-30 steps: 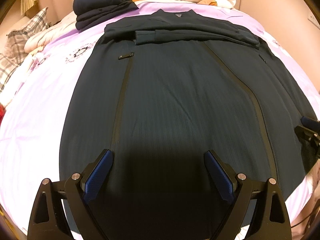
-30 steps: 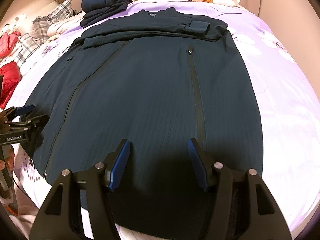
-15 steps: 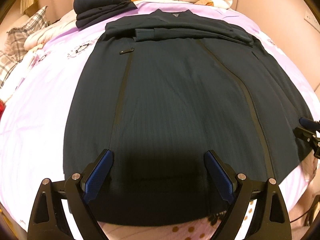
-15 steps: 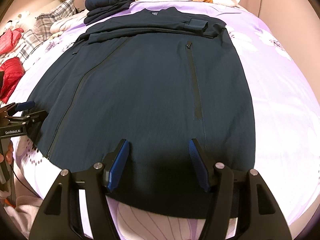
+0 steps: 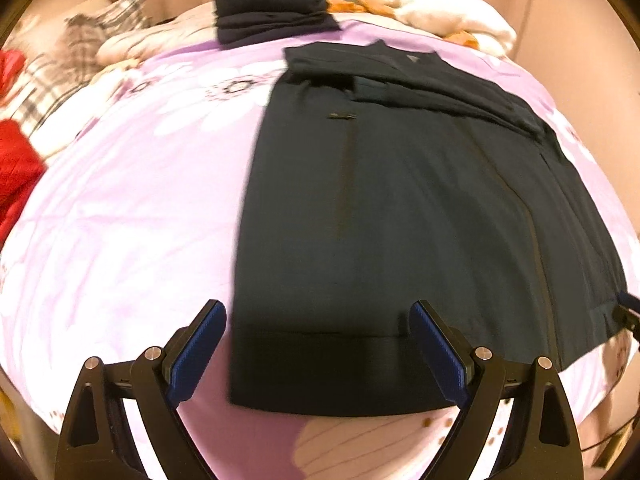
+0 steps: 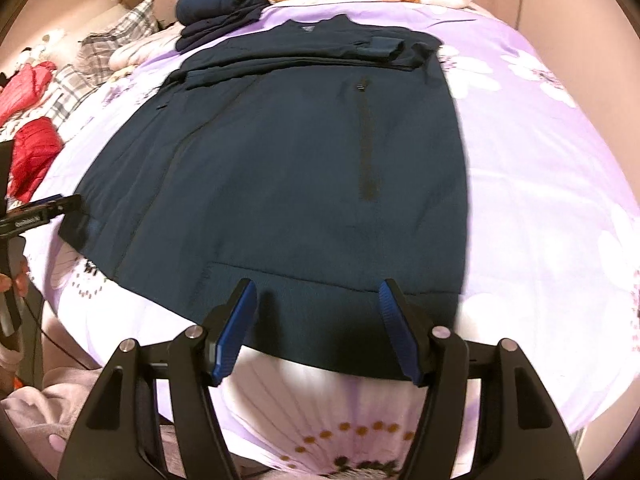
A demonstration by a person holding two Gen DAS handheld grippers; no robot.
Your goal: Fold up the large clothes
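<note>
**Both grippers back off toward the near hem of the spread jacket**

Since a second ago both cameras have pulled back: then the dark cloth filled the space between the fingers, now the near hem and a strip of sheet below it show.

Left wrist view: the left gripper (image 5: 318, 354) stands wide open with nothing between its blue pads, hovering over the near left corner of the dark jacket (image 5: 420, 208). The jacket lies flat on the lilac flowered sheet (image 5: 128, 220), its long axis running away from the camera, collar at the far end, hem nearest. Its sleeves are folded across the chest. A wide bare stretch of sheet lies off its left edge. At the far end sit a folded navy stack (image 5: 272, 12), a cream blanket (image 5: 452, 20) and a grey box with lettering too blurred to read. The tip of the right gripper (image 5: 628, 312) shows at the jacket's right edge.

Right wrist view: the right gripper (image 6: 318, 330) has its jaws partly apart and opening, nothing held, over the hem near the jacket's (image 6: 280, 168) right corner. Open sheet (image 6: 552, 184) spreads off the right edge. The left gripper (image 6: 44, 210) reaches in at the far left, its printed label illegible. Red clothes (image 6: 34, 152) and plaid pillows (image 6: 120, 36) crowd the left side.
</note>
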